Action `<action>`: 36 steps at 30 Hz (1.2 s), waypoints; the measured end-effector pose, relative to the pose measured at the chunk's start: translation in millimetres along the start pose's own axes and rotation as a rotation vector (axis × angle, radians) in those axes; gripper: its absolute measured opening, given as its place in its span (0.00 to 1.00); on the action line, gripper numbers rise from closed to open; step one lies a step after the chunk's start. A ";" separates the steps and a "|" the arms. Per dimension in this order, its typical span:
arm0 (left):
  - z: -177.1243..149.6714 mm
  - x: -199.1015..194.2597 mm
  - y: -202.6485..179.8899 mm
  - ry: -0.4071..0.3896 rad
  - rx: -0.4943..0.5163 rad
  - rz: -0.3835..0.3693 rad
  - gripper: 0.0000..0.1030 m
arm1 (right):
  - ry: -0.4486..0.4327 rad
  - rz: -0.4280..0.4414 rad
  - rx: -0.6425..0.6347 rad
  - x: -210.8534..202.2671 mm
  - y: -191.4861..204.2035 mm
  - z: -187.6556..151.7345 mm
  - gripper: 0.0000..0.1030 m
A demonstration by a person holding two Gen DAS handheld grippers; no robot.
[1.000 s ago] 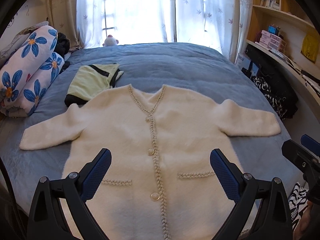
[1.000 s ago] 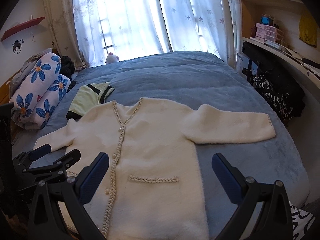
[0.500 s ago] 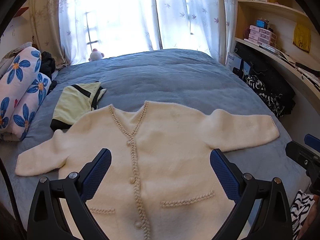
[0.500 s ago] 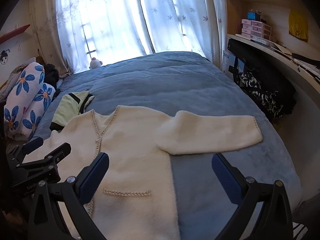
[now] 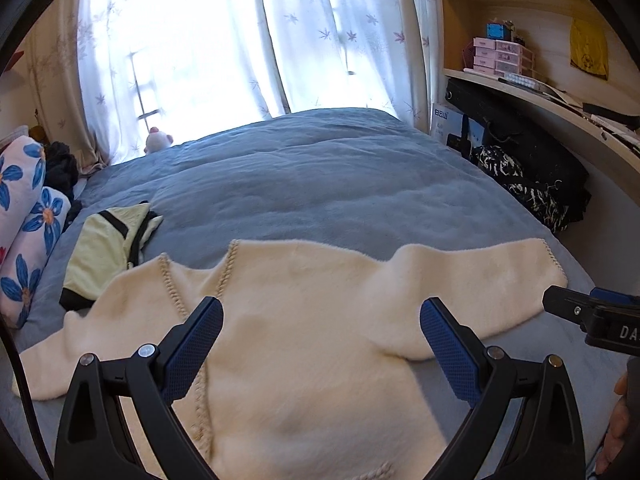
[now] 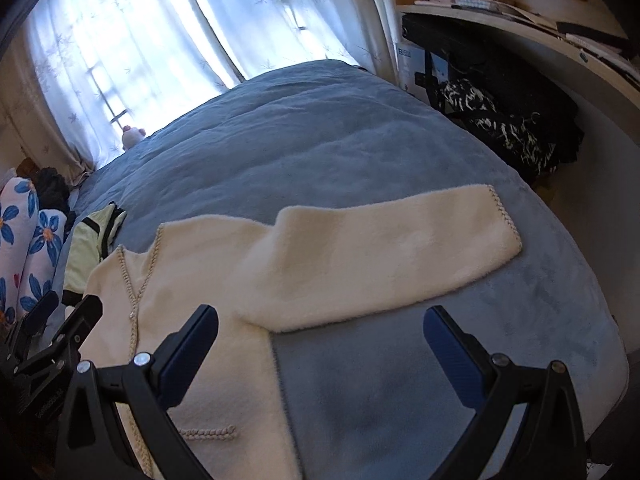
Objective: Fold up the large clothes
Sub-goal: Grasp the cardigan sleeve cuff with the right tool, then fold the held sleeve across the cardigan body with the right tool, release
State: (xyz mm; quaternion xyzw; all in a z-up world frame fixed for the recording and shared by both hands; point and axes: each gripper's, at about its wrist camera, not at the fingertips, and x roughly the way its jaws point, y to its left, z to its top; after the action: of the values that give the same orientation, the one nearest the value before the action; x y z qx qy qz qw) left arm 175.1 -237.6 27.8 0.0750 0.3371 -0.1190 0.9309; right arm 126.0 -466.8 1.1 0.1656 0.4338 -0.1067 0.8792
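Note:
A cream knit cardigan (image 5: pixel 312 344) lies flat, face up, on the blue bed (image 5: pixel 312 184), both sleeves spread out. Its braided front edge and pocket trim show. My left gripper (image 5: pixel 320 336) hovers open over the cardigan's chest, nothing between its blue pads. In the right wrist view the cardigan (image 6: pixel 224 280) fills the lower left and its right sleeve (image 6: pixel 392 252) stretches toward the bed's right edge. My right gripper (image 6: pixel 320 340) stands open above the spot where that sleeve meets the body, holding nothing. Each gripper shows at the side of the other's view.
A folded yellow-green garment with black trim (image 5: pixel 104 252) lies left of the cardigan. Flowered pillows (image 5: pixel 24 240) are stacked at the far left. Dark and patterned clothes (image 5: pixel 520 188) pile up by the desk and shelves on the right. Curtains (image 5: pixel 240 40) hang behind.
Both grippers have moved right and forward over the cardigan; it now sits lower and closer in both views. Their jaws have stayed open and the cardigan has not shifted.

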 end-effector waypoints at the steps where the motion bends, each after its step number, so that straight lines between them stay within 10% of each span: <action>1: 1.9 8.4 -4.8 0.005 0.003 -0.002 0.95 | 0.009 -0.002 0.019 8.6 -7.7 2.8 1.00; 28: -31.9 212.1 -70.5 0.281 0.009 -0.077 0.83 | 0.131 -0.099 0.565 163.7 -181.7 9.8 0.81; 36: -28.7 198.5 -60.4 0.273 0.008 -0.094 0.83 | 0.061 -0.143 0.497 159.7 -175.5 22.6 0.16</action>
State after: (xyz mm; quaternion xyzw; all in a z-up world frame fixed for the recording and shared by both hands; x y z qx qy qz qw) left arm 288.9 -323.2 -125.8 0.0785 0.4631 -0.1526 0.8695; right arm 180.3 -644.3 -148.4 0.3487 0.4310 -0.2670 0.7883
